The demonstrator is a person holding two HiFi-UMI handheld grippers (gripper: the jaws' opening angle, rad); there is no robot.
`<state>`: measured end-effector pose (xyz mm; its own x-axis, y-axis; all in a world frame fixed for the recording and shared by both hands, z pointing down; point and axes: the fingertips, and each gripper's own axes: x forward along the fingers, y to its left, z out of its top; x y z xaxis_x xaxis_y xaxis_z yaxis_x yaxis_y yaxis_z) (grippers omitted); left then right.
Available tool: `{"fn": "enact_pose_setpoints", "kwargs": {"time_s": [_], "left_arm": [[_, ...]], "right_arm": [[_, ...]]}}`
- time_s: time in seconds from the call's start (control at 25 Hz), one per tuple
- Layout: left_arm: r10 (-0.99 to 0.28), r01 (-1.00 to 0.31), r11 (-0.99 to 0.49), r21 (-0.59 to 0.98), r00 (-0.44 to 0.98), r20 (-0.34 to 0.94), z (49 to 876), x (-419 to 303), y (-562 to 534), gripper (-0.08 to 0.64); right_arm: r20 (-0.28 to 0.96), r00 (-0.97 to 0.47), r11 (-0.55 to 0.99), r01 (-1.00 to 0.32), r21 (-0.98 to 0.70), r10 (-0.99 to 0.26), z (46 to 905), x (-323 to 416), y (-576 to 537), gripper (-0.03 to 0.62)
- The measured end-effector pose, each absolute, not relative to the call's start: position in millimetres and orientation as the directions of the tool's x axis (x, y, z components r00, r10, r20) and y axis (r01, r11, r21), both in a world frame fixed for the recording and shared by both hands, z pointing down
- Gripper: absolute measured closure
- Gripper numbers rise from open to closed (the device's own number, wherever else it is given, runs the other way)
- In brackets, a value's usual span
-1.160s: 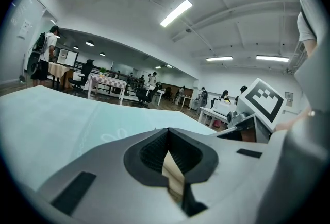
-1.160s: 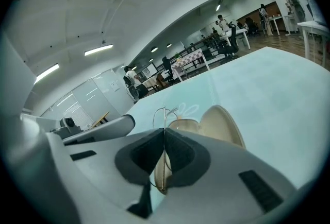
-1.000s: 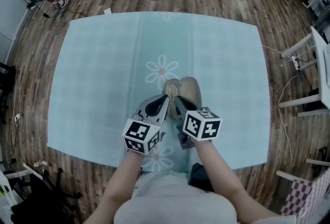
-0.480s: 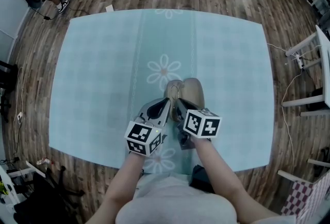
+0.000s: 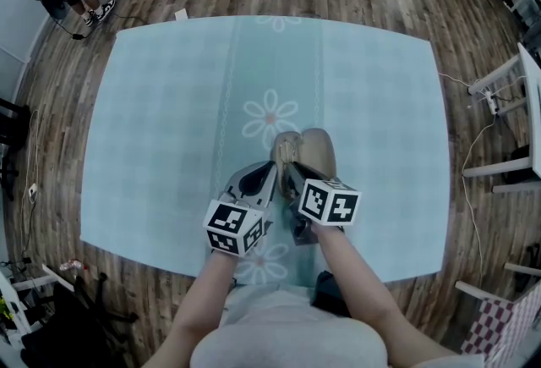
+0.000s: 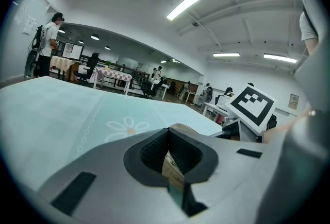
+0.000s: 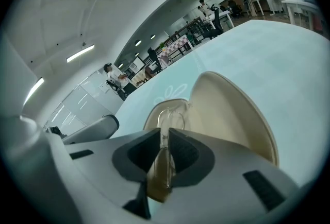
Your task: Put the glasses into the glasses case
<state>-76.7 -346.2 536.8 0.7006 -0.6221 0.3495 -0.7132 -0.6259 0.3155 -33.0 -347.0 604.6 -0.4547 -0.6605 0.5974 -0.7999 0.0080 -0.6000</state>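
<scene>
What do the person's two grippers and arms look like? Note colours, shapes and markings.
The left gripper and right gripper are pale grey moulded shells with dark ribbed pads and black rectangles. Each carries a white cube of black square markers. The arms are bare below a light short-sleeved top.

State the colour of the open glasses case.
The glasses case is cream beige, clearest in the right gripper view.
</scene>
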Motion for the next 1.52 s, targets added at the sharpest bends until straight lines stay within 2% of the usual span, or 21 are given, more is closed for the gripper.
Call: {"fn": "enact_pose_setpoints", "kwargs": {"time_s": [0.04,0.08,0.36,0.48,0.6,0.68,1.52], "left_arm": [[-0.623,-0.714,-0.626,0.315,0.7,0.348,536,-77,-346,0.552],[-0.625,-0.714,-0.625,0.315,0.7,0.346,536,-78,-345,0.552],[-0.634,-0.714,-0.628,0.31,0.701,0.328,529,-78,-340,0.552],[-0.635,-0.711,-0.635,0.302,0.703,0.319,524,-77,-336,0.552],[-0.638,-0.709,-0.64,0.297,0.705,0.31,519,-76,-330,0.552],[-0.639,-0.708,-0.642,0.294,0.706,0.305,516,-76,-327,0.552],[-0.661,-0.692,-0.671,0.267,0.721,0.21,469,-71,-295,0.552]], "right_arm": [[0.593,-0.461,0.011,-0.795,-0.606,-0.66,603,-34,-347,0.512],[0.59,-0.465,0.014,-0.793,-0.61,-0.66,602,-35,-347,0.489],[0.569,-0.467,0.038,-0.795,-0.606,-0.677,590,-34,-342,0.477],[0.556,-0.465,0.048,-0.795,-0.604,-0.689,582,-33,-338,0.491],[0.545,-0.454,0.053,-0.8,-0.597,-0.705,573,-31,-334,0.561],[0.532,-0.455,0.055,-0.794,-0.606,-0.714,567,-30,-331,0.584],[0.463,-0.42,0.153,-0.846,-0.511,-0.781,502,-13,-295,0.586]]}}
